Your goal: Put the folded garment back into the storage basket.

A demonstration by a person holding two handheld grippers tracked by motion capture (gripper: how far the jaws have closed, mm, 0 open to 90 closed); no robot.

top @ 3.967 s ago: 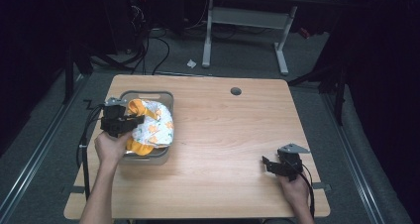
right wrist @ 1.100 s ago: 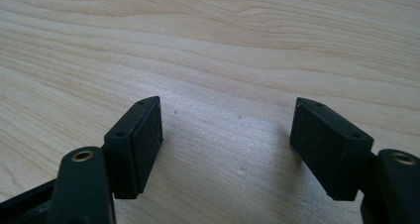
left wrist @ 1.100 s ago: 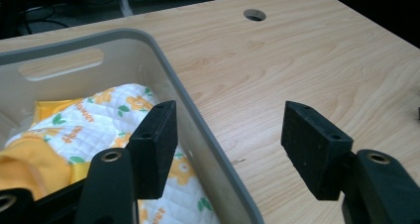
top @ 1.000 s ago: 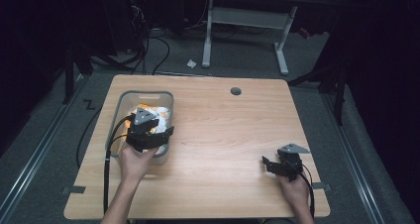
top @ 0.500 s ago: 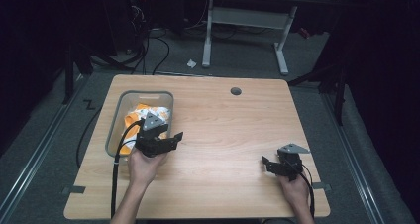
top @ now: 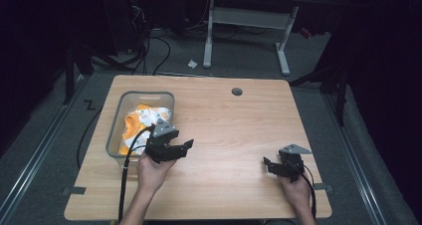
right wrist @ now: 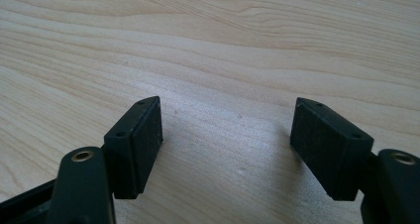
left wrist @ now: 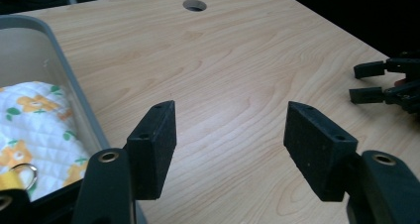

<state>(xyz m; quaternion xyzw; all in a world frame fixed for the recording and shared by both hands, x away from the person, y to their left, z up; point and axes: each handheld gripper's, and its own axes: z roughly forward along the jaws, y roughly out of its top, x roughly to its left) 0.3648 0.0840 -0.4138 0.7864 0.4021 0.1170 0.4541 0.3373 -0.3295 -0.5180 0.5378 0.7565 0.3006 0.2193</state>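
Cloth [top: 142, 119] lies settled in the bin [top: 115, 133], behind the left gripper [top: 175, 146]; both grippers' fingers apart and empty, right gripper [top: 279, 166] parked on the surface [top: 234, 130].

The counter [top: 239, 135] is light wood with a visible grain, and a small round cable hole [top: 237, 91] sits near its far edge, right of the middle. Beyond the far edge stands a white-legged desk frame [top: 246, 21] on grey floor [top: 50, 110], with black cables [top: 149, 41] lying loose and a scrap of white paper [top: 192, 63] beside one leg.
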